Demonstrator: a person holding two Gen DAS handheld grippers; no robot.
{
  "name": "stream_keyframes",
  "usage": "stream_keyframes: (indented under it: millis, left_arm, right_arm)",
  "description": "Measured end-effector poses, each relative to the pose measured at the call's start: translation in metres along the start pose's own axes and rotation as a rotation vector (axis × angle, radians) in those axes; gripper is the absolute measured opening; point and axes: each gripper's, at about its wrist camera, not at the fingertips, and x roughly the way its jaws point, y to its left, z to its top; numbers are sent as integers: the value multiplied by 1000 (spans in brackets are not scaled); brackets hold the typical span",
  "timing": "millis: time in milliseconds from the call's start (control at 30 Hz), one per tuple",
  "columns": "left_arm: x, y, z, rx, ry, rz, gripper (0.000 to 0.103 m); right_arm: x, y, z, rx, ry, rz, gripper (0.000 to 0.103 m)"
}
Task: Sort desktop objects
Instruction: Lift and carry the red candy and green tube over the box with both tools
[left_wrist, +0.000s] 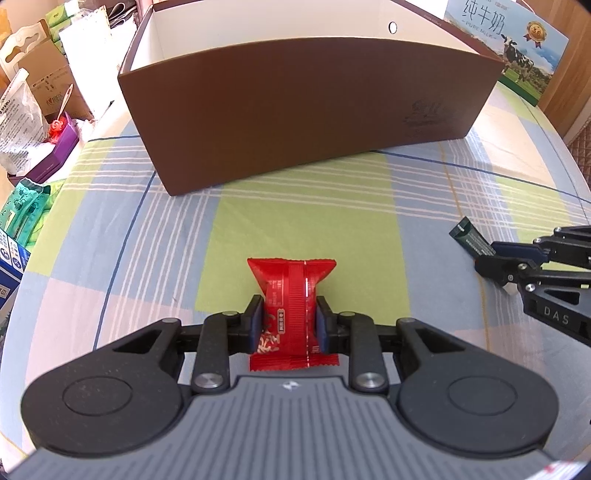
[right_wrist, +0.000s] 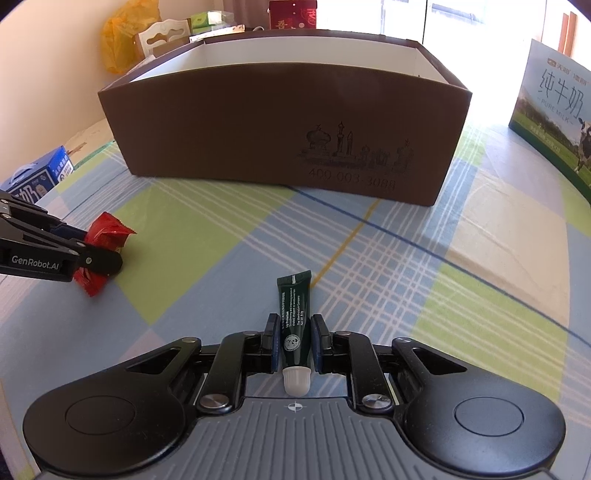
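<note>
My left gripper (left_wrist: 290, 314) is shut on a red snack packet (left_wrist: 291, 291), held low over the checked tablecloth; both also show at the left of the right wrist view, the packet (right_wrist: 107, 236) between the fingers. My right gripper (right_wrist: 293, 332) is shut on a dark green tube (right_wrist: 294, 314) with a white cap toward the camera; the tube (left_wrist: 471, 240) and gripper also show at the right of the left wrist view. A large open brown box (left_wrist: 295, 122) with a white inside stands ahead of both grippers, and shows in the right wrist view (right_wrist: 258, 122).
A milk carton box (right_wrist: 554, 122) stands at the right of the brown box. A blue carton (right_wrist: 40, 177) lies at the table's left edge. Bags, cartons and a purple box (left_wrist: 55, 151) crowd the left side. The checked tablecloth (left_wrist: 295, 214) lies between grippers and box.
</note>
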Motion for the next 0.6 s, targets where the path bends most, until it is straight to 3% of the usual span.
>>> stream_keyframes:
  millis: [267, 600]
  left_arm:
    - [-19, -2, -1, 1, -41, -15, 23]
    - [-50, -7, 19, 23, -128, -53, 23]
  right_arm:
    - [-20, -1, -1, 34, -23, 25, 13]
    - [-50, -4, 31, 85, -116, 83, 13]
